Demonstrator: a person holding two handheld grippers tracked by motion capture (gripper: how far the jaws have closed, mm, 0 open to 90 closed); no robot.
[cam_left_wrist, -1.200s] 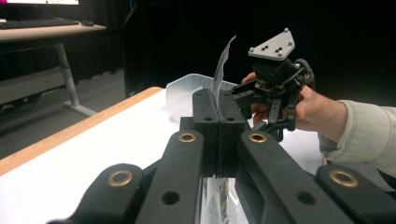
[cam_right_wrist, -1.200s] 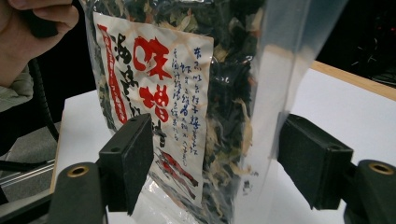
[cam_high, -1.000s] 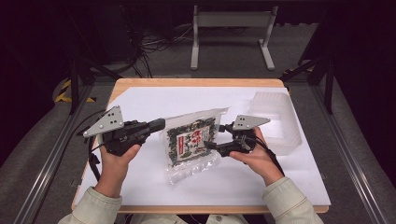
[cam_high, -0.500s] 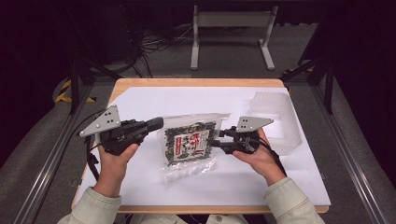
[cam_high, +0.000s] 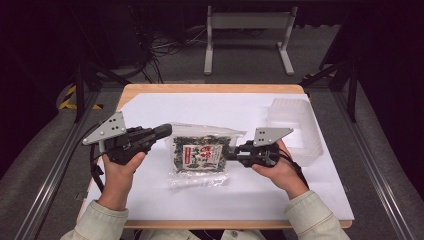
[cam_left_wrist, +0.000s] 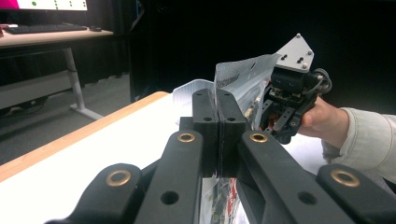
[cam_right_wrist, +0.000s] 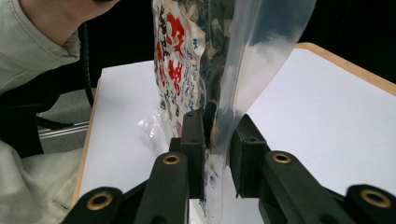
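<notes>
Gripping from both sides, the two grippers hold a clear, crinkly plastic bag (cam_high: 200, 155) just above the white sheet (cam_high: 165, 200) that covers the wooden table (cam_high: 210, 88); the bag is flat and glossy, packed with dark, flaky contents behind a white label printed in red. Nearest the table's front edge, pale sleeves (cam_high: 107, 225) lead up to the hands. The left hand (cam_high: 120, 167) grasps the matte black left gripper (cam_high: 167, 131), levelled toward the bag's left edge, its jaws pressed together on the film — in the left gripper view the flat black pads (cam_left_wrist: 205, 126) meet with the bag's edge pinched between them. The right hand (cam_high: 280, 167) holds the right gripper (cam_high: 226, 151) pointing left at the bag's right edge; its jaws have just been closing and now clamp the transparent film, as the right gripper view shows. Each gripper carries a grey three-cornered plate (cam_high: 270, 135) on top. Farther back on the right — well apart from the bag — sits a translucent, ribbed plastic container (cam_high: 295, 125), rectangular with rounded corners.
</notes>
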